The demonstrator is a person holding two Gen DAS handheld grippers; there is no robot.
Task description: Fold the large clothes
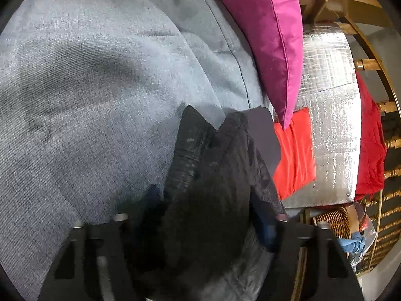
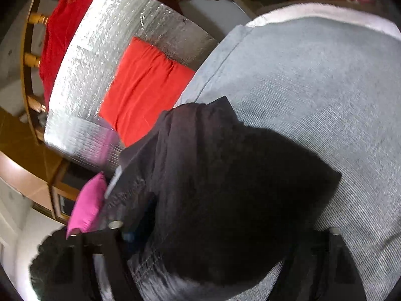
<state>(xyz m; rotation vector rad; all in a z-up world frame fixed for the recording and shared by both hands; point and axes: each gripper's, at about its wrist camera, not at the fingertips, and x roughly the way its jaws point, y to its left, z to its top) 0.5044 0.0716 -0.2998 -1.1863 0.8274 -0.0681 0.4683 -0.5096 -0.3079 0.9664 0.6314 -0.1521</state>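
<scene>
Cloth is our worry: we hold dark trousers (image 1: 213,175) bunched between both grippers (image 1: 208,228) (image 2: 225,230) over the grey couch (image 1: 87,100); whether either truly grips, we cannot tell, so a loose hold risks a crooked fold.

Bunched garment (image 1: 213,175) near, on the sofa cushion (image 1: 87,100). Pillow (image 1: 270,37) far right, leaning over the cushion's edge. Folded cloth (image 1: 294,150) on the foil mat (image 1: 333,100), right of garment.

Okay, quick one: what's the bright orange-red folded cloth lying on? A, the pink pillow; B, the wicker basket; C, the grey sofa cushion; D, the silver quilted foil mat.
D: the orange-red folded cloth lies flat on the silver foil mat, beside the grey cushion.
</scene>
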